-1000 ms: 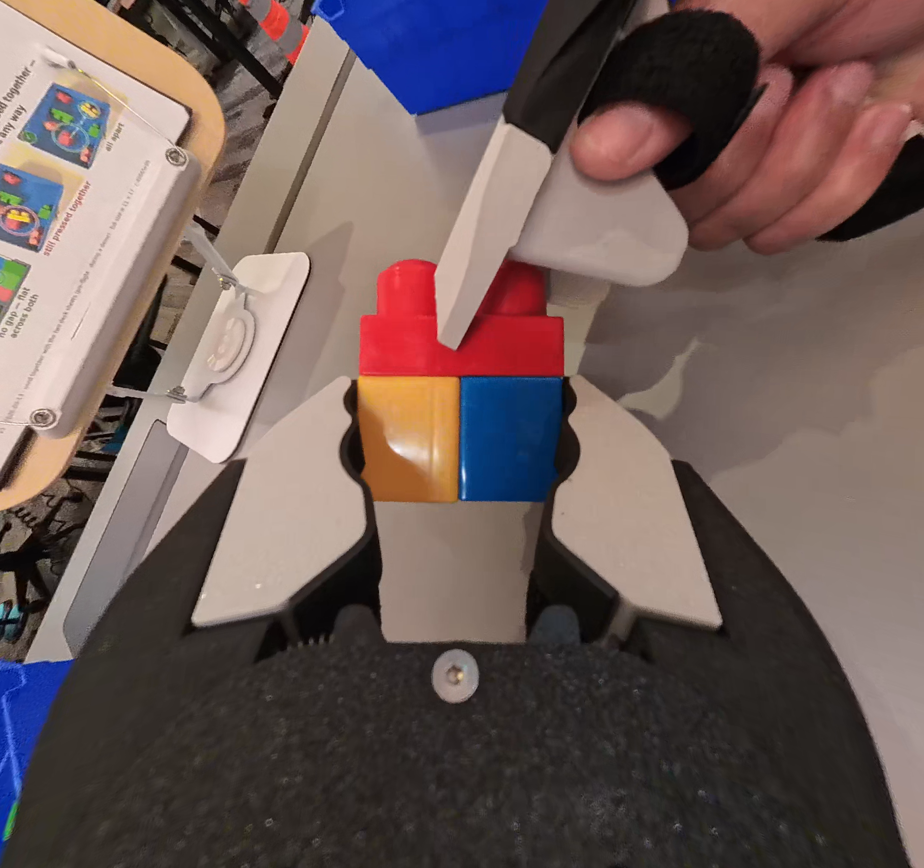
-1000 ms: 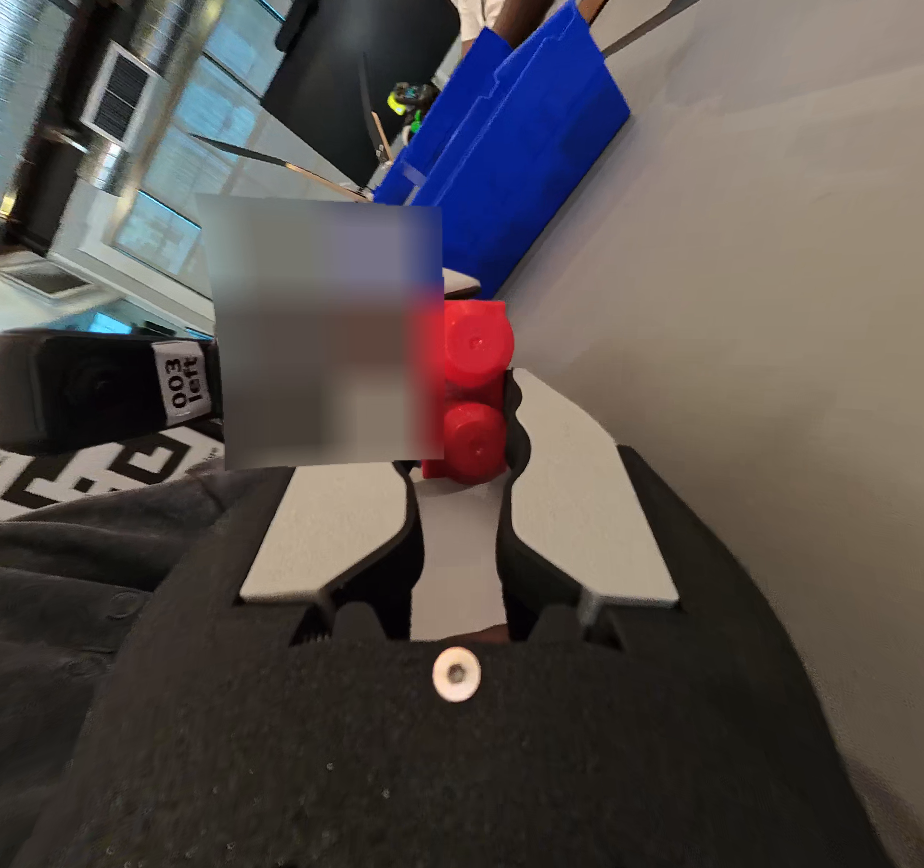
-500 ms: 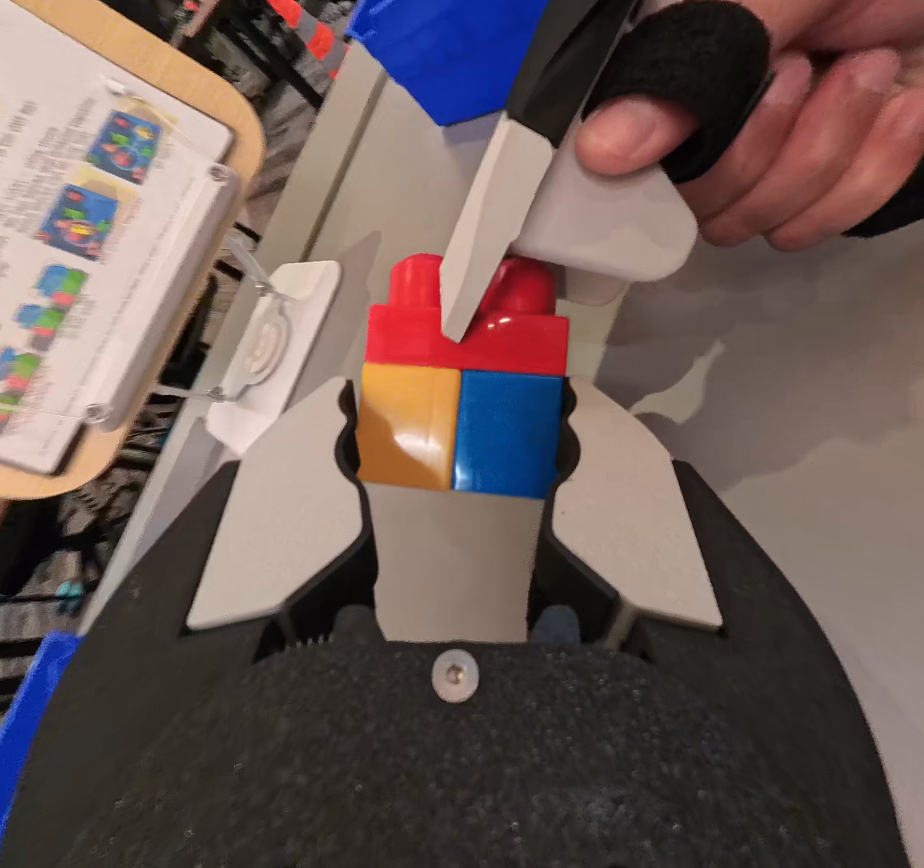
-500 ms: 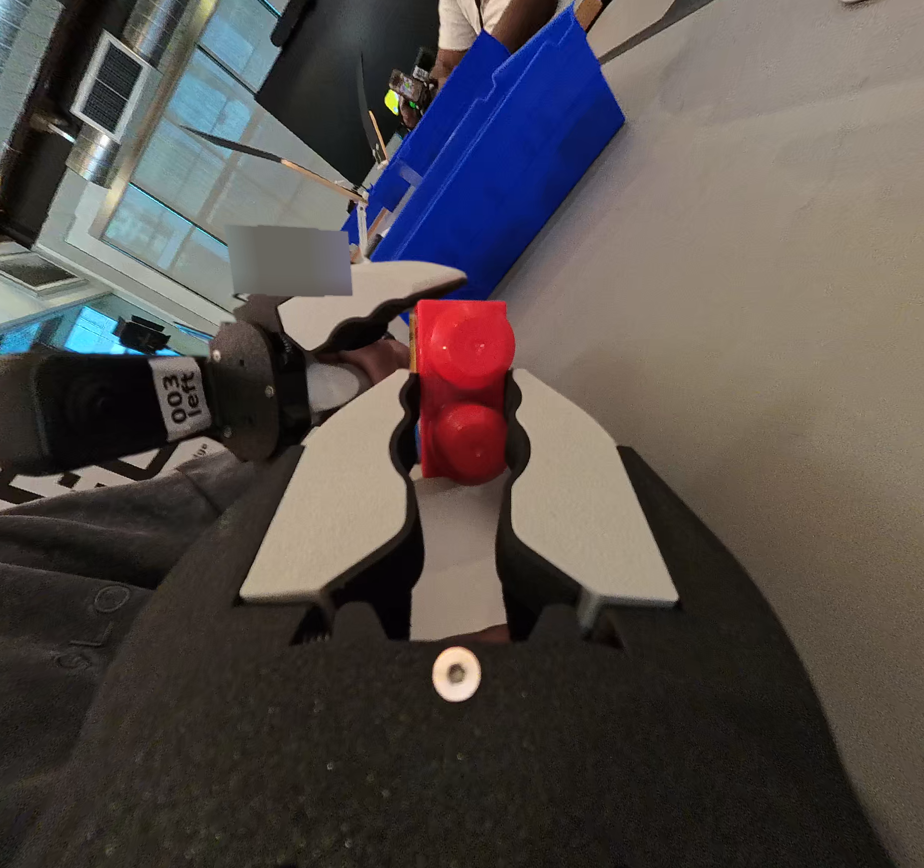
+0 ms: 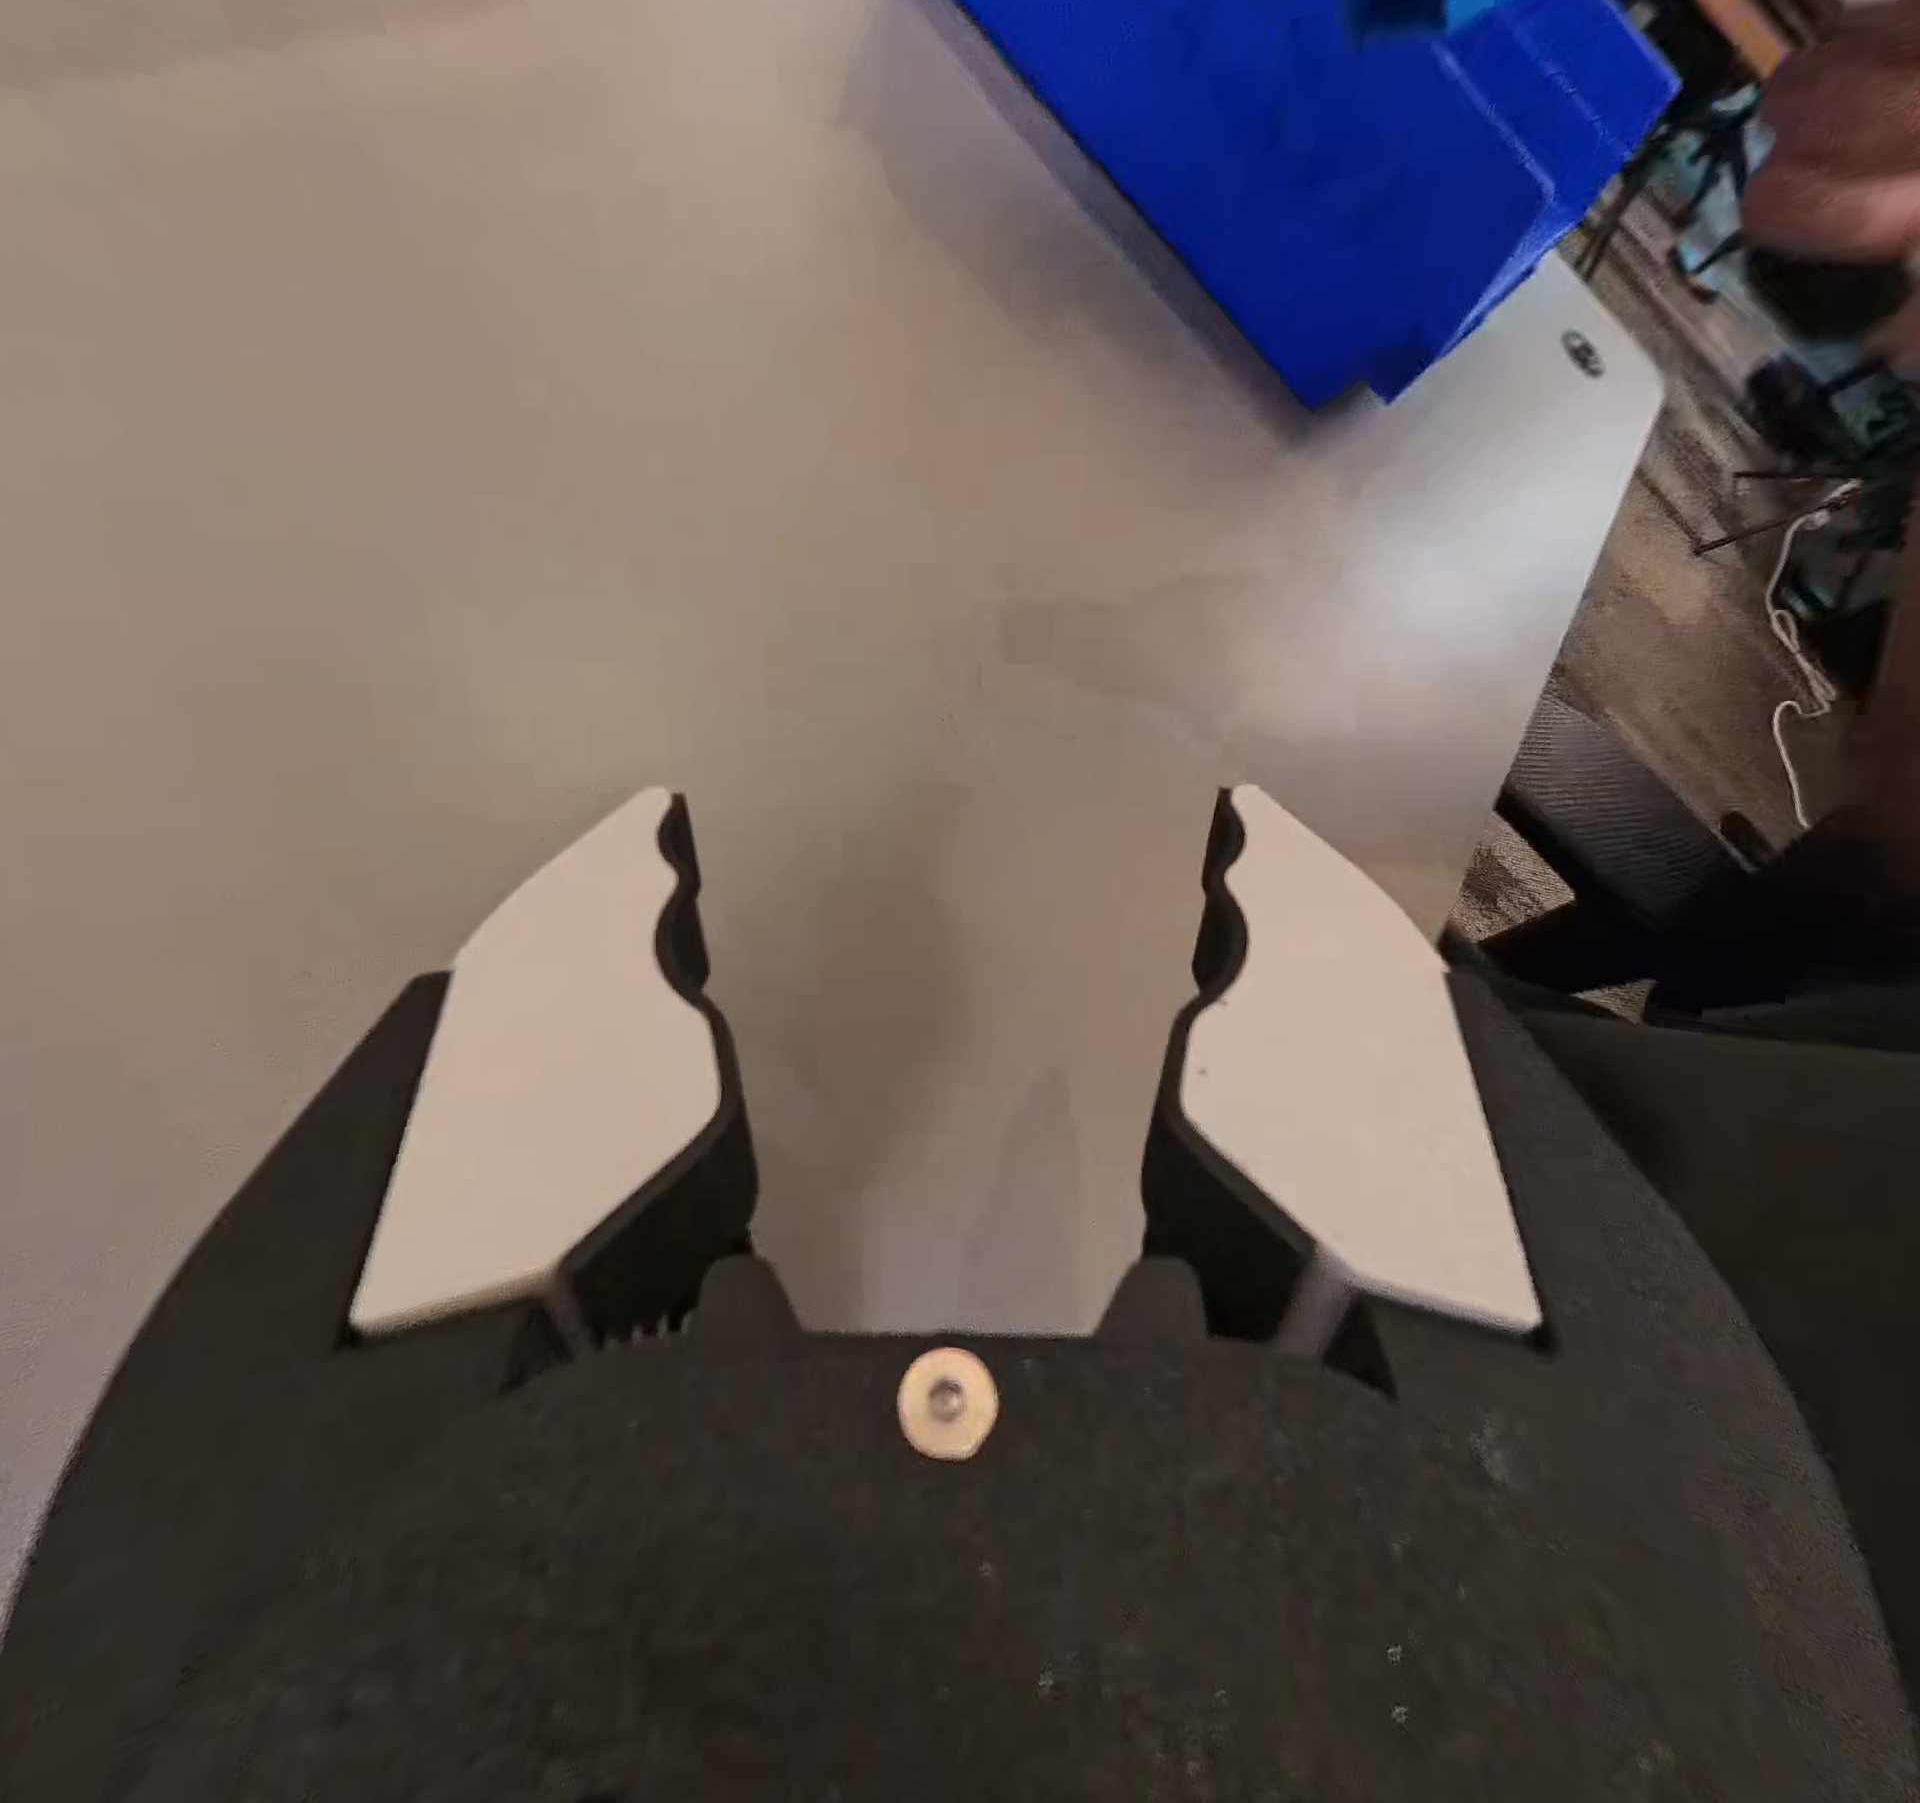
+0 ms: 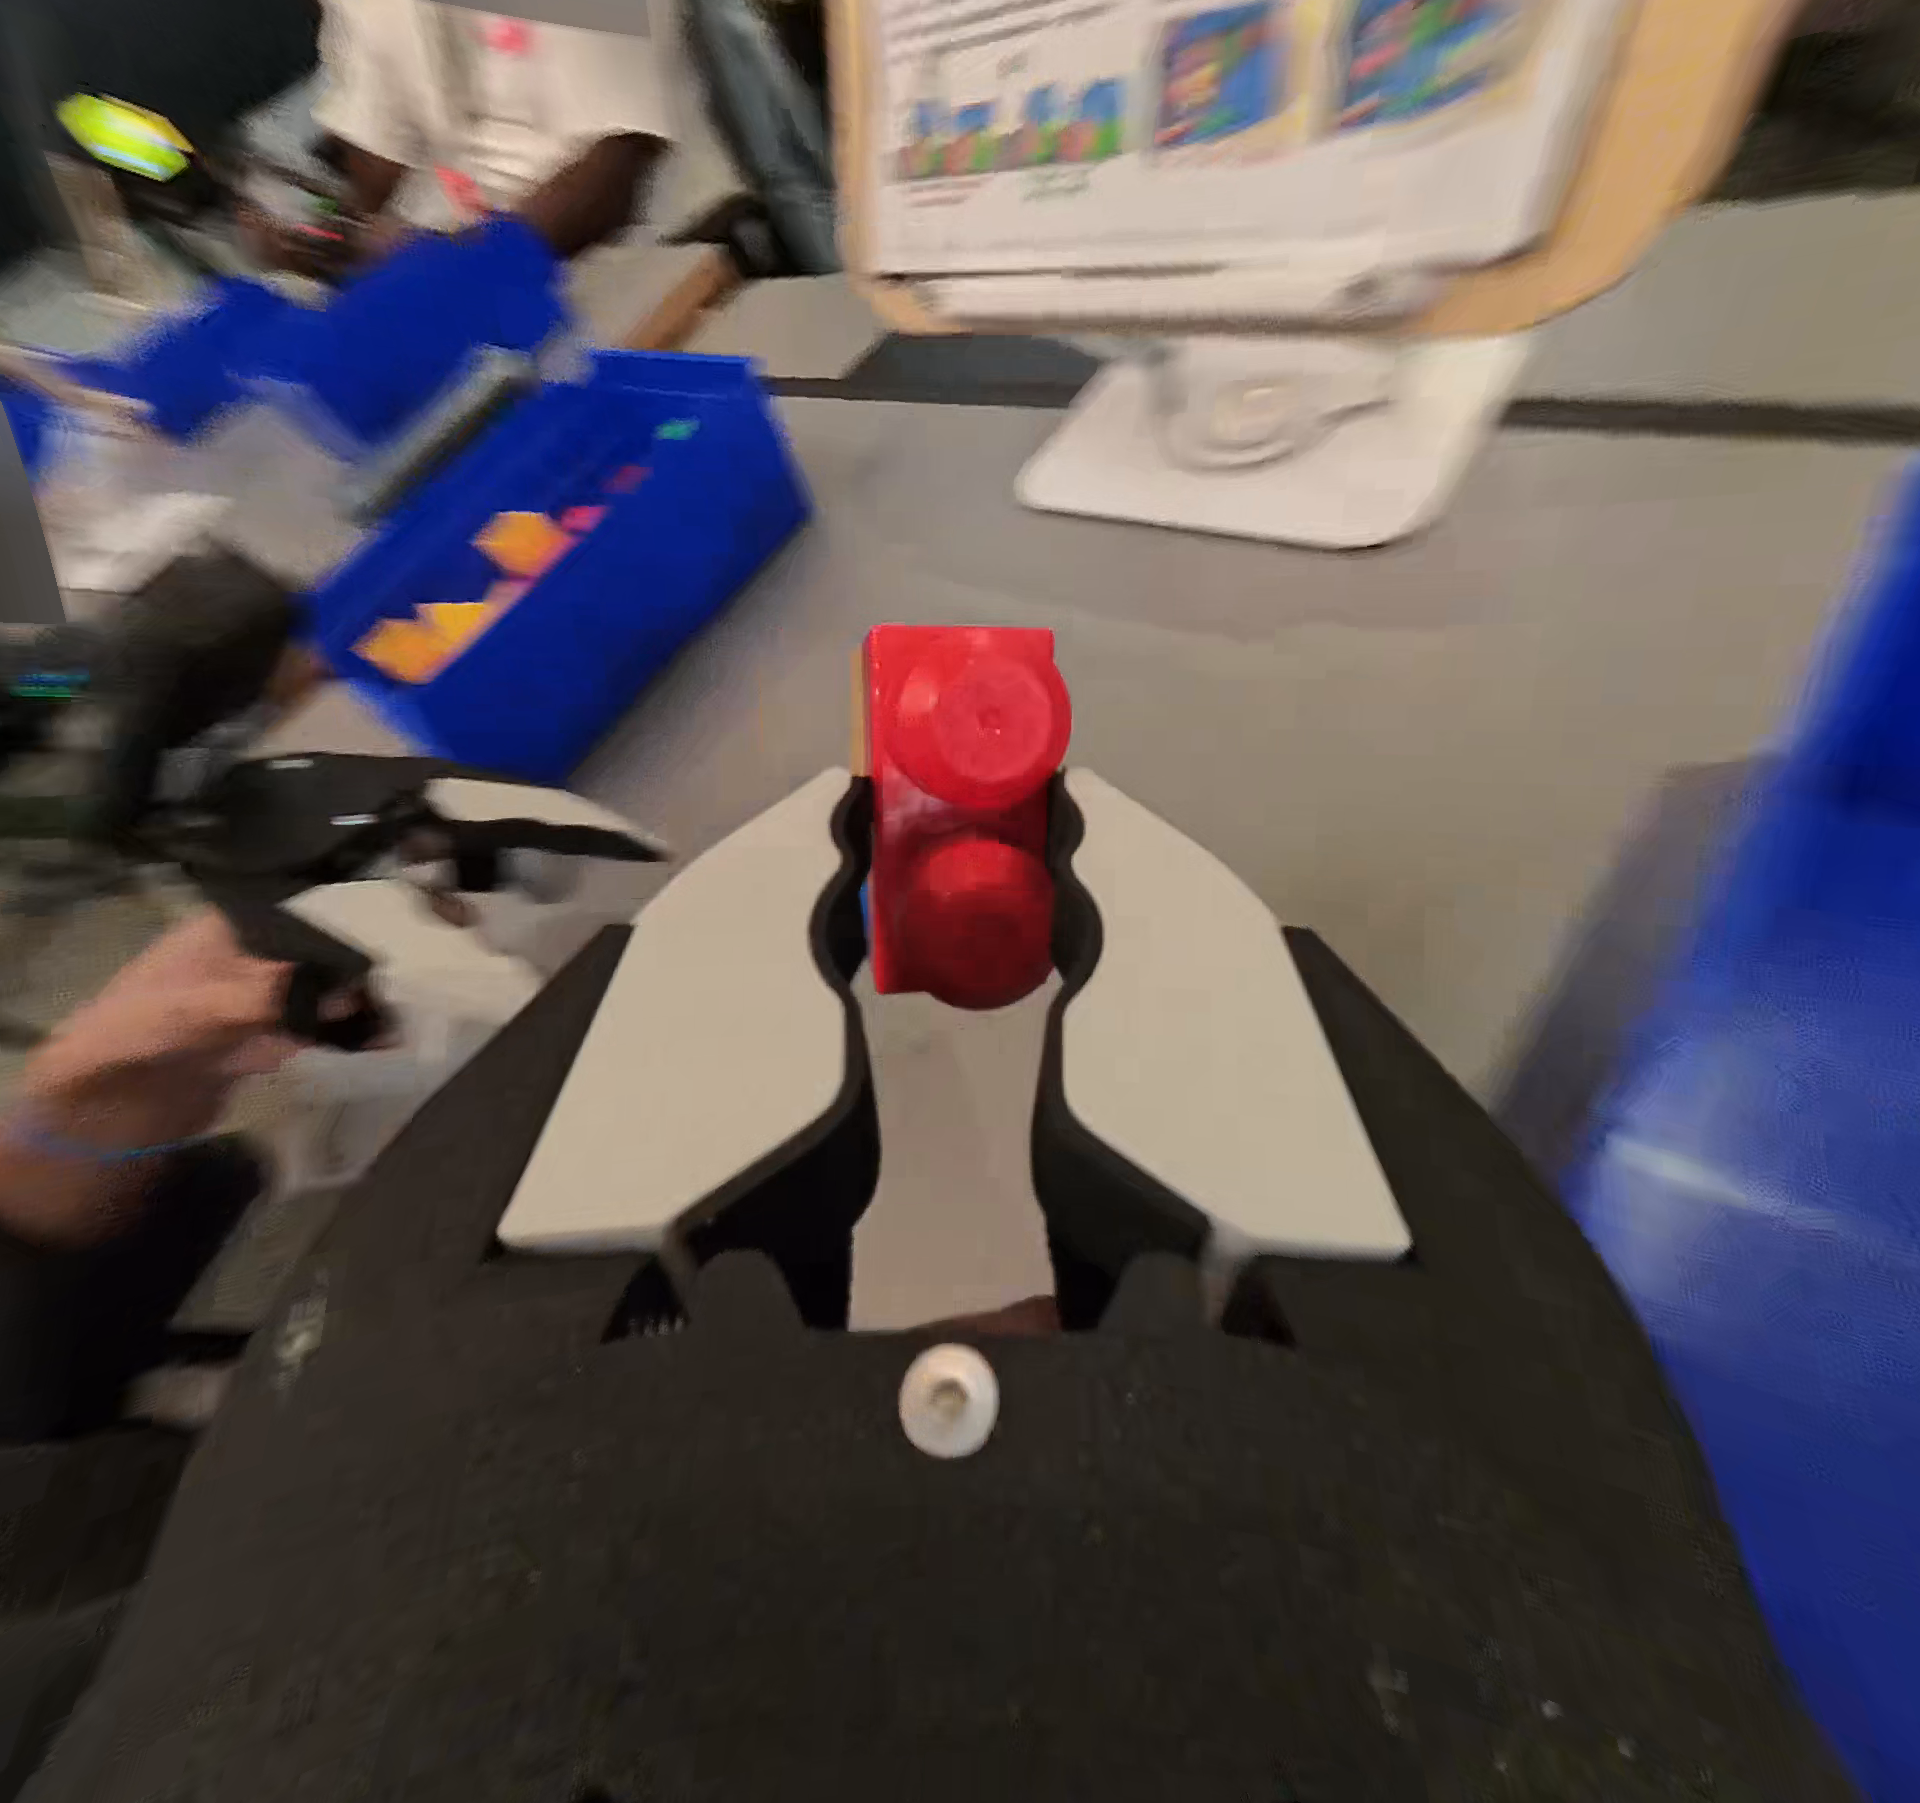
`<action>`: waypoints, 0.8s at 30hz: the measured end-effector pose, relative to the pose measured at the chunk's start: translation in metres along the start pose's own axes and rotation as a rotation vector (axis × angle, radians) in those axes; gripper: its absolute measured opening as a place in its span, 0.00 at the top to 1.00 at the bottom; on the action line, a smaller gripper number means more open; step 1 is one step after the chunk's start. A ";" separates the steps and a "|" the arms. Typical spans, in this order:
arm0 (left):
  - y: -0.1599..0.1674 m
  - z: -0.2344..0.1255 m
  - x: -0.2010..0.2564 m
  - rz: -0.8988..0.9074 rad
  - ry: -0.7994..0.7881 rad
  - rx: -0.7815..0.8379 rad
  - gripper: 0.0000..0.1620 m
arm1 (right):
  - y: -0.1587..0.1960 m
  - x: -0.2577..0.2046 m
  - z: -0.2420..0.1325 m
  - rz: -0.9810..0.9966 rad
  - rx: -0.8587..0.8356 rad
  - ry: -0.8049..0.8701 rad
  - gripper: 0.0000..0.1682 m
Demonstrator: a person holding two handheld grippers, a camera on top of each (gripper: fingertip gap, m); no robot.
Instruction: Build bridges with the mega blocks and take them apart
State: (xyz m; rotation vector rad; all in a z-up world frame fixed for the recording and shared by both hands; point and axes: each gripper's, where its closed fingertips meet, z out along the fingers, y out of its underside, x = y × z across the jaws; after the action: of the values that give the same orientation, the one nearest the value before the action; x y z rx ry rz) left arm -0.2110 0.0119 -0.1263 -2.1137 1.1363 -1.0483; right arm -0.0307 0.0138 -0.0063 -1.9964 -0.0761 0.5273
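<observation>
Red two-stud block (image 6: 961, 808) clamped in right gripper (image 6: 956, 818); left gripper (image 5: 948, 906) spread, empty. Keep squeeze steady, carry to blue bin (image 6: 582, 590).

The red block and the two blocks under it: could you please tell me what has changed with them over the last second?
The left claw let go of the orange and blue blocks and now gapes empty over the grey table. The right claw carried the stack away, toward the instruction board. Unchanged: the right claw's grip on the red block.
</observation>
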 end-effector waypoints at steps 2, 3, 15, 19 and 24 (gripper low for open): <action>-0.007 -0.008 0.004 0.043 -0.005 0.035 0.44 | -0.026 0.031 -0.031 -0.061 -0.034 0.198 0.81; -0.010 -0.013 0.005 0.082 -0.024 0.050 0.44 | -0.040 0.047 -0.046 -0.064 -0.041 0.274 0.81; -0.037 -0.060 0.011 0.182 -0.109 0.169 0.46 | -0.087 0.241 -0.067 0.011 -0.528 0.700 0.81; -0.033 -0.058 -0.004 0.166 -0.149 0.163 0.47 | -0.035 0.290 -0.036 0.007 -0.651 0.767 0.81; -0.033 -0.054 -0.012 0.152 -0.138 0.161 0.50 | 0.008 0.322 -0.023 0.074 -0.691 0.781 0.81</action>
State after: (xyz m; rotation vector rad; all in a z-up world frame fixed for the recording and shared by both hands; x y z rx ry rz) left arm -0.2445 0.0350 -0.0766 -1.9105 1.0886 -0.8800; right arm 0.2677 0.0796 -0.1112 -2.7524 0.3420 -0.3175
